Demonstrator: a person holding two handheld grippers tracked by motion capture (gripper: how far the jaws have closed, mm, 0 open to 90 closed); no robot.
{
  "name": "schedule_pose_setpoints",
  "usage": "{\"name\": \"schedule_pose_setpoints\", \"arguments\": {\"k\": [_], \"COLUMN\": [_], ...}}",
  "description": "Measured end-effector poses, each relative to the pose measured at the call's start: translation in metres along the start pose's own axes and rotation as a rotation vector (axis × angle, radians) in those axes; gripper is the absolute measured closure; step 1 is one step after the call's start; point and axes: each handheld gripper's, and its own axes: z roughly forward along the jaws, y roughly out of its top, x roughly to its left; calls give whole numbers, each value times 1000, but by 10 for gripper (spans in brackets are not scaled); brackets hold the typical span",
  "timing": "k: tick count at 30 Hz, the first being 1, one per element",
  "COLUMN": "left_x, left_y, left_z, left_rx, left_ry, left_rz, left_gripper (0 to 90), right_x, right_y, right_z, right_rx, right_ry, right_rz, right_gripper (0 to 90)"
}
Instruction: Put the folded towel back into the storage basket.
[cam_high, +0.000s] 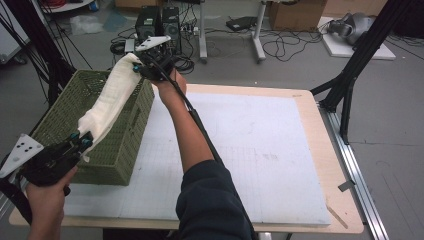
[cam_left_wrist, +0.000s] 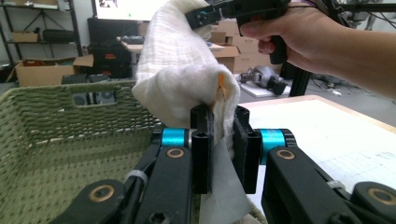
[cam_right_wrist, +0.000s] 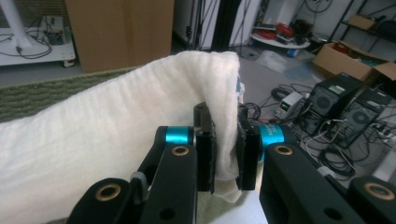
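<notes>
A lab or workshop is showing here: beyond the right gripper (cam_high: 136, 67), desktop computer towers (cam_high: 159, 22) are standing on a grey floor amid tangled cables (cam_high: 280, 47). Behind the left gripper (cam_left_wrist: 223, 119), cardboard boxes (cam_left_wrist: 44, 70) and metal shelving (cam_left_wrist: 37, 28) are lining the room; black rig struts (cam_high: 357, 60) are flanking the table (cam_high: 320, 145).

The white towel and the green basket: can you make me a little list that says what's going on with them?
thing held: white towel, folded into a long roll
left gripper: shut on the near end of the towel
right gripper: shut on the far end
where the towel is: stretched above the green basket
basket: woven, on the left side of the table
basket inside: nothing seen in the part that shows
</notes>
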Motion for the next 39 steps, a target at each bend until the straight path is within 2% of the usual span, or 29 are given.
{"name": "schedule_pose_setpoints", "arguments": {"k": [5,13,20,22,24,25,26,27,28,29,30,32,34,39], "left_x": [6,16,19,20,22,24,26,29,31,33,34,35,35,33], "left_y": [-2,-5,-9,-10,-12,-13,-14,-14,-15,-16,-16,-15,-14,-12], "left_z": [-6,-13,-12,-12,-12,-12,-12,-12,-13,-14,-15,-16,-17,-14], "left_rx": [1,0,21,46,58,62,64,65,58,50,45,36,30,35], "left_ry": [29,65,83,111,138,149,164,174,177,185,194,195,192,163], "left_rz": [-9,-33,-38,-37,-61,-79,-110,-144,-172,-187,-195,-199,-199,-197], "left_gripper": [798,797,793,789,748,606,606,485,455,455,417,382,355,300], "right_x": [13,22,29,31,33,35,35,38,38,38,37,35,32,23], "right_y": [9,9,11,11,9,5,5,0,-2,-2,-4,-7,-10,-24], "right_z": [24,47,66,72,82,90,90,97,98,98,97,92,84,58], "right_rx": [12,32,44,54,72,89,89,110,108,108,104,100,91,69], "right_ry": [23,38,46,50,54,61,61,2,-5,-5,8,25,55,73], "right_rz": [-9,-5,6,1,3,15,15,50,88,88,112,105,124,144], "right_gripper": [819,819,819,822,822,725,725,403,378,378,378,380,377,363]}}
